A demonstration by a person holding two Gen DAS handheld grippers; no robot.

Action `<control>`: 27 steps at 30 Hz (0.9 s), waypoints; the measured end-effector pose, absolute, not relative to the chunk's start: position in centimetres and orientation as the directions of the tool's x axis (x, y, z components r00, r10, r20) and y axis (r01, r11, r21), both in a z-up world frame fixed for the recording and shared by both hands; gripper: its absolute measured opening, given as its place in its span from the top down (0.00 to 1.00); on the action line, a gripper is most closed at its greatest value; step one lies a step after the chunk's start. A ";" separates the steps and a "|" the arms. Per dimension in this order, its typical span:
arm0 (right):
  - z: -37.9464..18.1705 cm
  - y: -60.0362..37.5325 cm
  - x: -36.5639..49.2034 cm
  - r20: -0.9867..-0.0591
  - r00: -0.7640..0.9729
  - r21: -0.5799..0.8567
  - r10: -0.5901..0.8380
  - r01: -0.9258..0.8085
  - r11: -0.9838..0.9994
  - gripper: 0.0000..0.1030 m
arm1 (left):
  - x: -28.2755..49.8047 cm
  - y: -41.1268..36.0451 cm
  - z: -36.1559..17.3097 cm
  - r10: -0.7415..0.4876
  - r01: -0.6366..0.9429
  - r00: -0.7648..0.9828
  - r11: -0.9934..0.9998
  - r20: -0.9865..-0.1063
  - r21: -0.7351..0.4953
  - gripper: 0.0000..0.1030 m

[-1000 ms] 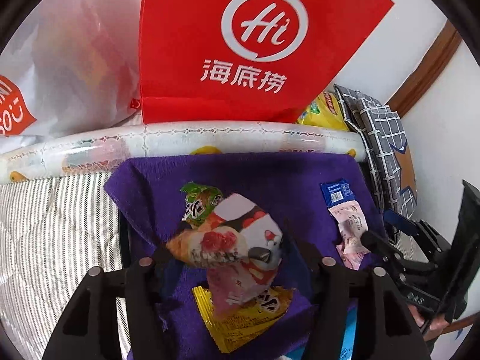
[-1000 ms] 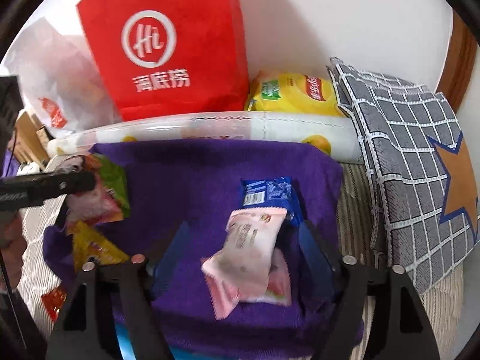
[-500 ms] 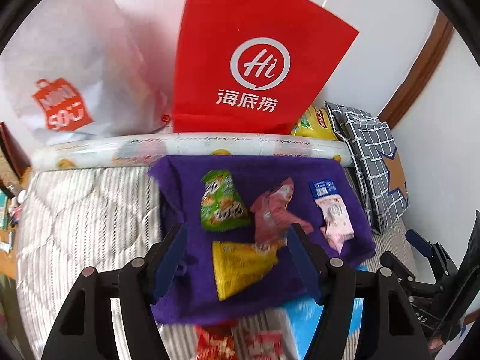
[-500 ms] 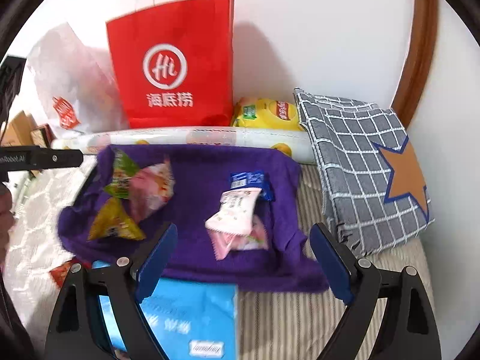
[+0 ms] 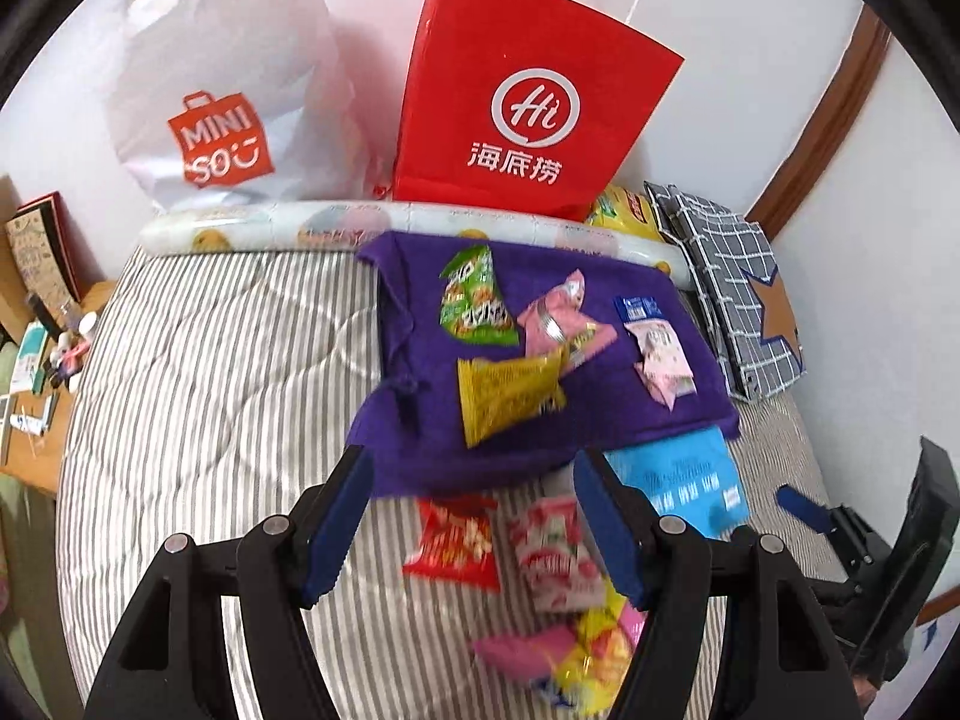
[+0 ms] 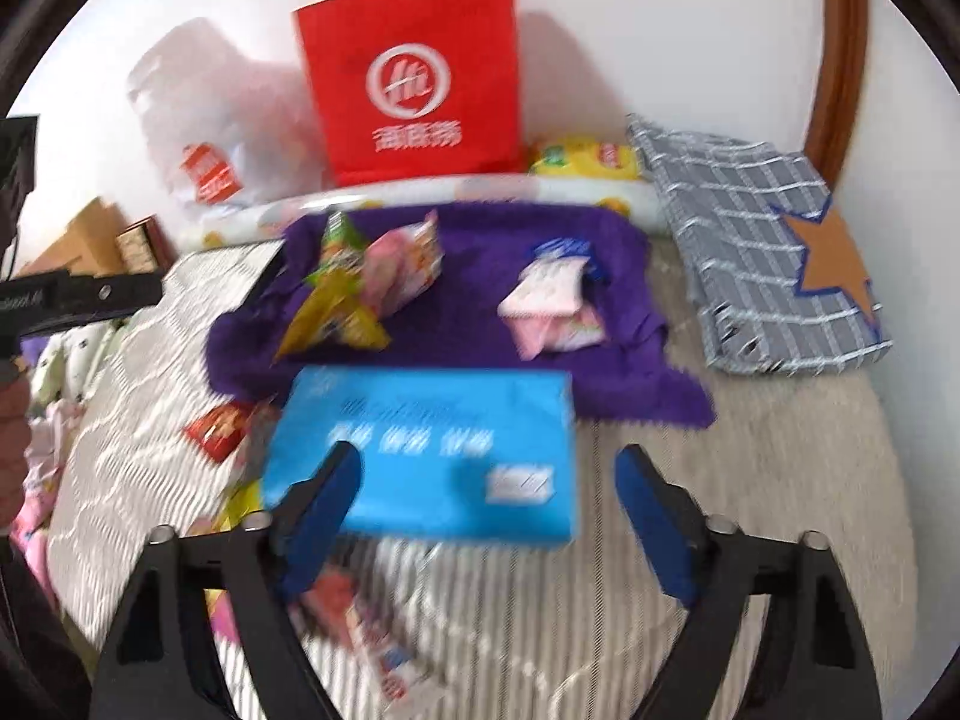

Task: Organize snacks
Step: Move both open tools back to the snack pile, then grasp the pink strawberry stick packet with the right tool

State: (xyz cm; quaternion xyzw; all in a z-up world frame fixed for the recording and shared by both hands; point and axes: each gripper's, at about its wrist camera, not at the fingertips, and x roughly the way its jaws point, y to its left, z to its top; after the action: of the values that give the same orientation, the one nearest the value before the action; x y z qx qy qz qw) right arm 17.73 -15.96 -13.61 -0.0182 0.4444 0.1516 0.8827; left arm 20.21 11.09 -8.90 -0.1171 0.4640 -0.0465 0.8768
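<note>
striped mattress point(image 5: 198, 420) open leftward, blue box point(image 6: 432, 450) perhaps blocking centre

A striped quilted mattress point(image 5: 210, 372) lies under and ahead of the gripper, ending at a white wall point(image 5: 750, 18). A brown wooden door frame point(image 5: 822, 114) runs up at the far right; a cluttered wooden side table point(image 5: 36, 360) stands off left

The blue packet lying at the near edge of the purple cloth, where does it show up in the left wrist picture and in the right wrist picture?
Left wrist: the blue packet lies right of centre, below the purple cloth, partly behind the gripper's right finger.
Right wrist: the blue packet lies at centre, large and blurred, just below the cloth.
Shared landmark: the red paper bag standing at the wall, top centre in both.
</note>
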 end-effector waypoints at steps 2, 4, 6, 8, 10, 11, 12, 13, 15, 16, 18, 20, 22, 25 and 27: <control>-14.4 -15.6 16.7 -0.802 0.536 0.110 0.263 -0.301 0.947 0.36 | 19.2 11.3 -9.0 -0.191 -0.025 0.567 0.968 -0.801 -0.249 0.35; -15.5 -15.0 15.8 -0.820 0.499 0.120 0.280 -0.328 0.937 0.45 | 18.3 11.5 -9.2 -0.191 -0.029 0.565 0.968 -0.803 -0.251 0.35; -16.5 -14.4 15.0 -0.835 0.467 0.124 0.292 -0.357 0.926 0.52 | 17.7 11.9 -9.5 -0.196 -0.038 0.561 0.964 -0.804 -0.261 0.35; -17.3 -14.0 14.4 -0.842 0.435 0.142 0.318 -0.391 0.909 0.56 | 17.1 12.2 -9.7 -0.200 -0.044 0.560 0.962 -0.804 -0.270 0.35; -17.7 -13.7 13.9 -0.843 0.407 0.170 0.351 -0.417 0.893 0.56 | 16.5 12.4 -9.8 -0.195 -0.049 0.561 0.962 -0.805 -0.267 0.35; -17.8 -13.6 13.7 -0.843 0.401 0.175 0.358 -0.424 0.889 0.56 | 16.2 12.5 -9.8 -0.194 -0.051 0.562 0.962 -0.804 -0.268 0.35; -18.0 -13.4 13.6 -0.843 0.397 0.178 0.363 -0.431 0.885 0.56 | 16.0 12.6 -9.8 -0.194 -0.052 0.564 0.962 -0.803 -0.269 0.35; -18.1 -13.3 13.4 -0.844 0.392 0.178 0.366 -0.438 0.881 0.56 | 15.8 12.7 -9.8 -0.194 -0.054 0.565 0.961 -0.802 -0.271 0.35; -18.4 -13.0 13.2 -0.851 0.377 0.176 0.365 -0.451 0.875 0.56 | 15.5 12.9 -9.8 -0.191 -0.062 0.565 0.960 -0.803 -0.272 0.35; -18.5 -12.9 13.2 -0.854 0.371 0.175 0.365 -0.456 0.872 0.56 | 15.3 13.0 -9.9 -0.188 -0.069 0.564 0.960 -0.804 -0.273 0.35; -18.9 -12.6 13.1 -0.860 0.367 0.161 0.353 -0.462 0.872 0.56 | 15.0 13.2 -10.0 -0.189 -0.078 0.561 0.957 -0.806 -0.279 0.35; -19.3 -12.5 13.0 -0.868 0.356 0.153 0.346 -0.471 0.869 0.56 | 14.7 13.5 -10.1 -0.188 -0.087 0.559 0.955 -0.807 -0.282 0.35; -19.9 -12.3 13.0 -0.877 0.333 0.155 0.345 -0.482 0.862 0.56 | 14.4 13.6 -10.2 -0.184 -0.093 0.559 0.955 -0.808 -0.282 0.35; -20.5 -12.1 13.0 -0.883 0.329 0.138 0.334 -0.499 0.856 0.56 | 14.1 13.7 -10.1 -0.183 -0.100 0.563 0.953 -0.806 -0.285 0.35; -21.0 -12.0 13.1 -0.884 0.336 0.122 0.324 -0.504 0.855 0.60 | 14.0 13.7 -10.1 -0.182 -0.102 0.564 0.953 -0.805 -0.287 0.35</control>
State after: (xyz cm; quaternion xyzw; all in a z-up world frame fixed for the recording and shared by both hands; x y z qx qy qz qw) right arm 13.10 -11.96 -20.95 -0.0870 0.5170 0.2546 0.8126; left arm 14.02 13.67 -10.09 -0.1523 0.4663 -0.0230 0.8711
